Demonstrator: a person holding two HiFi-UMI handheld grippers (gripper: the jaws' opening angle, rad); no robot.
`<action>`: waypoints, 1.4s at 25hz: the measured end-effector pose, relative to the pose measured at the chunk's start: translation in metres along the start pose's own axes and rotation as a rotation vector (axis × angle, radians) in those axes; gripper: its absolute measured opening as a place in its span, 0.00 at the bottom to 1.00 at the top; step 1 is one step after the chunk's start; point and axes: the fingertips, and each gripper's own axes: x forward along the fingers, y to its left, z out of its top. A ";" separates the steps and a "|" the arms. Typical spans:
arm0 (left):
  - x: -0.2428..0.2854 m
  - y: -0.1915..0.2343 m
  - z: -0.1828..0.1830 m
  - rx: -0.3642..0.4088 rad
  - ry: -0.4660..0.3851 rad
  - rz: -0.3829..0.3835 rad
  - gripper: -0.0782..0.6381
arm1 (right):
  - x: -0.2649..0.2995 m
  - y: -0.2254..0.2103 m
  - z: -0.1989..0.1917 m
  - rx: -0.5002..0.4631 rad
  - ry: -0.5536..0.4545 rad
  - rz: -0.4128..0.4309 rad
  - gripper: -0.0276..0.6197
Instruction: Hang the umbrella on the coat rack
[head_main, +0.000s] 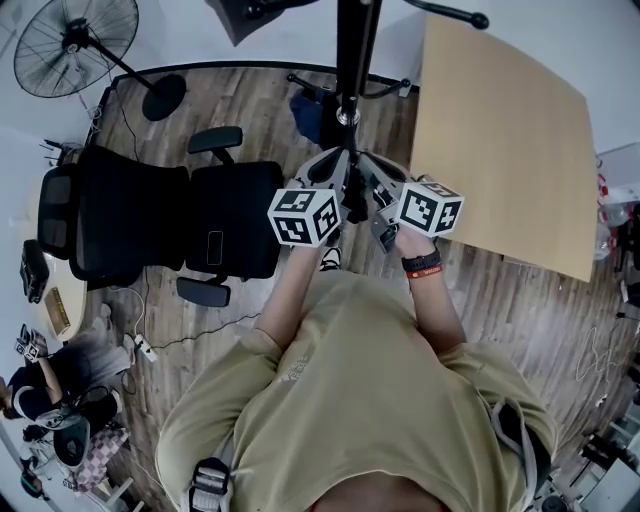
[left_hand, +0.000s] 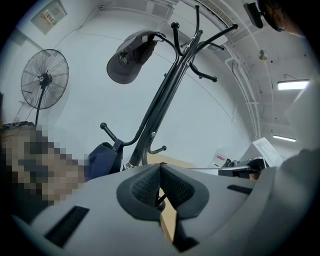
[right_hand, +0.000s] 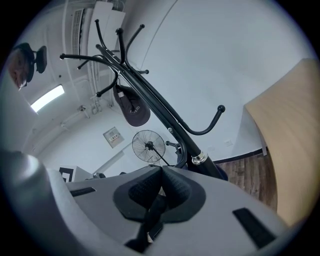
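Note:
The black coat rack stands straight ahead, its pole and hooks rising over both grippers. My left gripper and right gripper meet at the pole. The left gripper is shut, with a thin black strap pinched between its pads. The right gripper is shut on a wider black strap that hangs down from its pads. A dark piece shows between the two grippers. The umbrella's body is hidden.
A dark cap hangs on an upper hook. A navy blue fabric item hangs from a low hook. A black office chair stands left, a fan far left, a wooden board right. A person sits at lower left.

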 end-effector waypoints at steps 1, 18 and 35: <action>0.002 -0.001 0.000 0.002 0.002 -0.004 0.14 | -0.002 -0.003 0.002 -0.001 -0.003 -0.007 0.07; 0.009 0.022 -0.029 -0.019 0.064 0.050 0.14 | -0.017 -0.032 0.038 -0.007 -0.115 -0.038 0.07; 0.001 0.004 -0.048 0.049 0.114 0.002 0.14 | -0.017 -0.010 -0.005 -0.028 -0.032 -0.013 0.07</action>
